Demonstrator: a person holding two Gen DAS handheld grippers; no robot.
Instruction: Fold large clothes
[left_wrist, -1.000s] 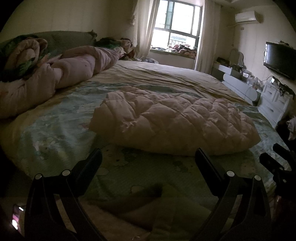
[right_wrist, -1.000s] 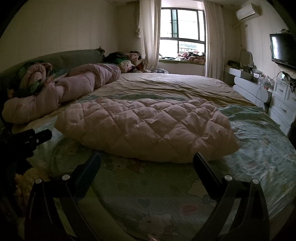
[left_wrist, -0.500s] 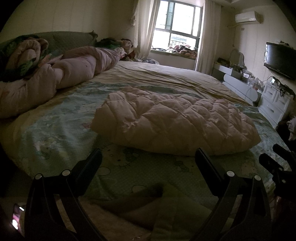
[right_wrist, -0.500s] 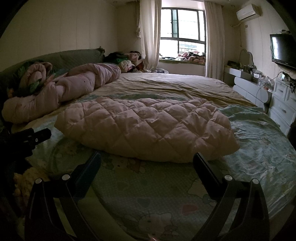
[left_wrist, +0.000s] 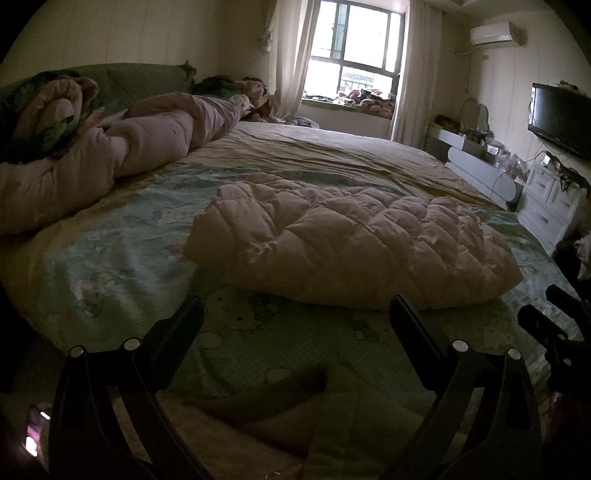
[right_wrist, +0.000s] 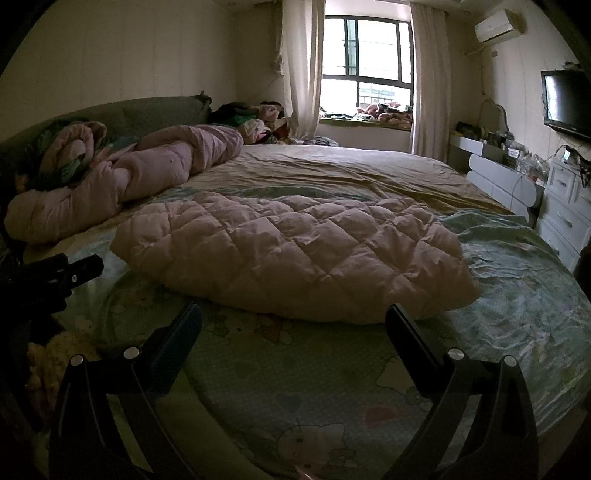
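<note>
On the near half of the bed (right_wrist: 517, 332), across the cartoon-print sheet, lies the quilted pink garment (right_wrist: 295, 258), puffy and spread wide from left to right; it looks like a padded coat or liner, though I cannot tell which, and whether it has already been doubled over I cannot say either. I hold my left gripper (left_wrist: 295, 317) and my right gripper (right_wrist: 293, 325) short of its near edge, both with fingers spread wide and nothing between them; neither touches the cloth. I judge this to be the pause before a fold: both tools free, the piece lying flat and waiting. Next I would reach forward to the near hem, one gripper toward each end, close on the cloth and carry it across; the filling is thick and springy, so I would bite deep, or the edge may slip out. Far left, a rolled pink duvet (right_wrist: 122, 184) lies well clear.
</note>
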